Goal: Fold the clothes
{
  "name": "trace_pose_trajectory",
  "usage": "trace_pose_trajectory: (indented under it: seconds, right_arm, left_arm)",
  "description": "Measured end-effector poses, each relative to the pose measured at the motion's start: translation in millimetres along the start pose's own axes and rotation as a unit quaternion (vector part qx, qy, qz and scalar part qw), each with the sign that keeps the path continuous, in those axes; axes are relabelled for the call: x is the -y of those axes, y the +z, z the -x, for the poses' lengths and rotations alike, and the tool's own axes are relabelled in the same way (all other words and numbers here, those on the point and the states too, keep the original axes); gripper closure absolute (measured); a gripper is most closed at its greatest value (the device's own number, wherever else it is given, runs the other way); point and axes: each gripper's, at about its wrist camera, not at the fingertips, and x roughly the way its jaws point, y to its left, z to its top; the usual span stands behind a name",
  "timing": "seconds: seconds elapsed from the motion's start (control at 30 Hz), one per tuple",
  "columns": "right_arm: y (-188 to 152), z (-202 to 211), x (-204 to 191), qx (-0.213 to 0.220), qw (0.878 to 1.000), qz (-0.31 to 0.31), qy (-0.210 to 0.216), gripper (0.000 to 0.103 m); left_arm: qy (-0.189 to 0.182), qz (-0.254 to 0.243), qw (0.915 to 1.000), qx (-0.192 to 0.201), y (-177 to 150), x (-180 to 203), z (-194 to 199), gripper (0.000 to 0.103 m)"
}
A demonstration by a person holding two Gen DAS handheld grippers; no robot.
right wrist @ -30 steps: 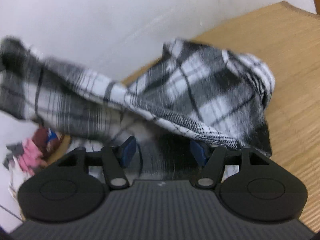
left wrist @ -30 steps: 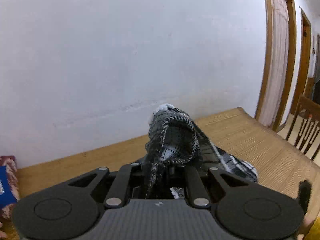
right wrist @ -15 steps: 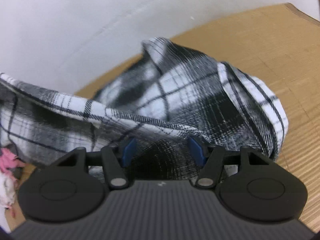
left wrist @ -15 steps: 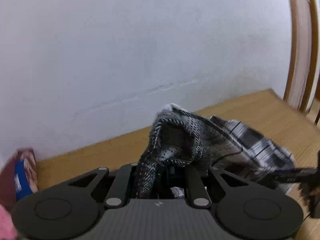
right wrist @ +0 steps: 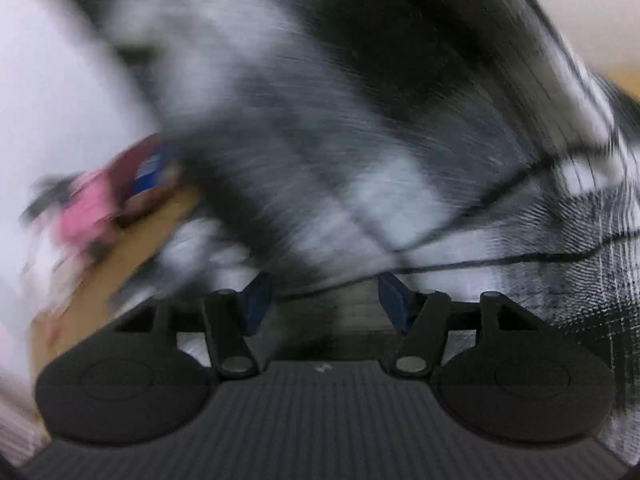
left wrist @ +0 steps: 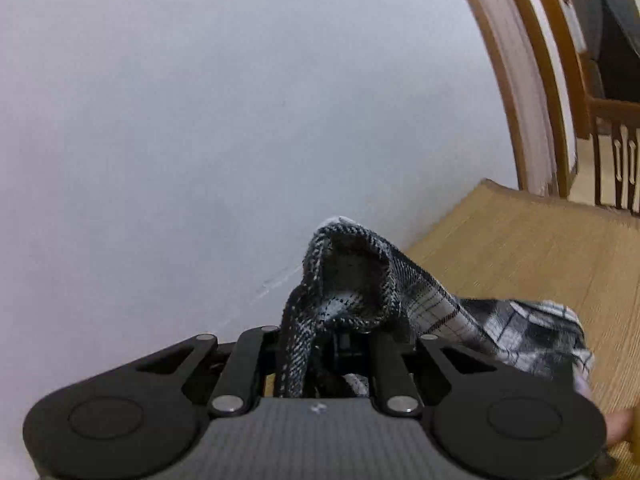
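- Plaid flannel shirt (left wrist: 360, 280) is pinched in the left gripper (left wrist: 328, 344), draping toward 4 o'clock onto the table (left wrist: 520, 248).
- Right gripper (right wrist: 324, 300) gapes empty below the cloth; grab an edge squarely.

**Colours I Saw**

My plaid garment (left wrist: 436, 300) was black, white and grey, its checks crossed by thin dark lines. My tongs were black, with blue pads (right wrist: 394, 300) on the right pair. The mat (left wrist: 520, 240) was tan, the wall (left wrist: 200, 120) white, the door frame (left wrist: 532, 80) brown. Blurred pink clothing (right wrist: 82, 216) lay beside something maroon and blue.
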Motion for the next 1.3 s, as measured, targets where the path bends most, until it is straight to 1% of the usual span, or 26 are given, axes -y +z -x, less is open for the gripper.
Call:
trace_pose_trajectory:
  seconds: [0.07, 0.13, 0.2, 0.23, 0.27, 0.3, 0.33, 0.37, 0.4, 0.47, 0.5, 0.53, 0.63, 0.67, 0.73, 0.8, 0.87, 0.9, 1.03, 1.1, 1.13, 1.17, 1.2, 1.23, 1.27, 1.3]
  right_arm:
    - [3, -17, 27, -0.008, 0.997, -0.080, 0.006, 0.042]
    - [0, -14, 46, 0.001, 0.988, -0.150, 0.033, 0.041]
    - [-6, -5, 55, 0.006, 0.980, -0.192, 0.047, 0.042]
    - [-9, 0, 56, 0.004, 0.977, -0.204, 0.052, 0.042]
    - [-13, 6, 54, -0.001, 0.975, -0.215, 0.059, 0.039]
    - [-17, 12, 52, -0.006, 0.972, -0.226, 0.066, 0.039]
    - [-21, 16, 47, -0.011, 0.970, -0.227, 0.085, 0.039]
    - [-24, 18, 36, -0.017, 0.970, -0.213, 0.113, 0.039]
    - [-26, 17, 23, -0.023, 0.972, -0.192, 0.131, 0.039]
    - [-24, 6, -1, -0.025, 0.982, -0.147, 0.116, 0.039]
    - [-20, -4, -8, -0.020, 0.986, -0.132, 0.099, 0.039]
    - [-15, -16, -9, -0.009, 0.988, -0.134, 0.078, 0.040]
    - [-3, -45, -5, 0.025, 0.985, -0.170, 0.018, 0.039]
    - [-1, -48, -5, 0.033, 0.983, -0.182, 0.009, 0.039]
    - [-1, -52, -5, 0.041, 0.979, -0.201, -0.006, 0.039]
    - [-4, -52, -7, 0.046, 0.975, -0.216, -0.018, 0.040]
    - [-17, -39, -14, 0.035, 0.977, -0.208, -0.016, 0.041]
    - [-26, -30, -19, 0.026, 0.981, -0.194, -0.018, 0.041]
    - [-57, 10, -41, -0.011, 0.993, -0.111, -0.033, 0.041]
    - [-62, 28, -62, -0.036, 0.997, -0.029, -0.061, 0.039]
    - [-63, 35, -73, -0.047, 0.996, 0.025, -0.075, 0.039]
    - [-63, 42, -85, -0.057, 0.991, 0.078, -0.089, 0.039]
    - [-59, 44, -92, -0.060, 0.984, 0.133, -0.106, 0.039]
    - [-51, 43, -95, -0.055, 0.973, 0.189, -0.125, 0.040]
    - [-42, 43, -98, -0.051, 0.958, 0.244, -0.143, 0.040]
    - [-34, 42, -101, -0.046, 0.940, 0.298, -0.162, 0.040]
  left_arm:
    - [-0.008, -0.017, 0.9998, -0.006, -14, 7, 1, 0.087]
    - [-0.018, -0.038, 0.9991, 0.005, -34, 7, 4, 0.087]
    - [-0.044, -0.044, 0.9981, 0.005, -52, 3, 6, 0.087]
    - [-0.056, -0.043, 0.9975, -0.004, -60, 0, 7, 0.087]
    - [-0.062, -0.050, 0.9968, -0.013, -66, -2, 6, 0.087]
    - [-0.064, -0.060, 0.9959, -0.019, -69, -1, 3, 0.087]
    - [-0.068, -0.064, 0.9954, -0.022, -73, -4, 4, 0.087]
    - [-0.071, -0.067, 0.9949, -0.025, -76, -7, 5, 0.087]
    - [-0.075, -0.069, 0.9944, -0.028, -79, -10, 6, 0.087]
    - [-0.079, -0.075, 0.9937, -0.026, -88, -17, 10, 0.086]
    - [-0.079, -0.083, 0.9931, -0.023, -90, -12, 0, 0.086]
    - [-0.078, -0.092, 0.9924, -0.023, -92, -8, -4, 0.085]
    - [-0.079, -0.114, 0.9899, -0.030, -109, 5, -19, 0.084]
    - [-0.080, -0.120, 0.9889, -0.034, -116, 9, -26, 0.084]
    - [-0.070, -0.137, 0.9871, -0.042, -130, 12, -31, 0.084]
    - [-0.057, -0.164, 0.9832, -0.056, -150, 13, -38, 0.084]
    - [-0.058, -0.166, 0.9811, -0.081, -176, 9, -47, 0.084]
    - [-0.060, -0.166, 0.9799, -0.094, -188, 7, -52, 0.084]
    - [-0.056, -0.121, 0.9801, -0.146, -248, -7, -66, 0.084]
    - [-0.050, -0.100, 0.9784, -0.174, -280, -10, -75, 0.084]
    - [-0.045, -0.082, 0.9781, -0.186, -293, -15, -75, 0.084]
    - [-0.040, -0.064, 0.9773, -0.198, -306, -20, -75, 0.084]
    - [-0.042, -0.041, 0.9772, -0.204, -314, -26, -70, 0.084]
    - [-0.050, -0.013, 0.9774, -0.205, -320, -29, -67, 0.084]
    - [-0.065, 0.020, 0.9770, -0.202, -324, -34, -60, 0.084]
    - [-0.078, 0.047, 0.9767, -0.194, -325, -35, -55, 0.084]
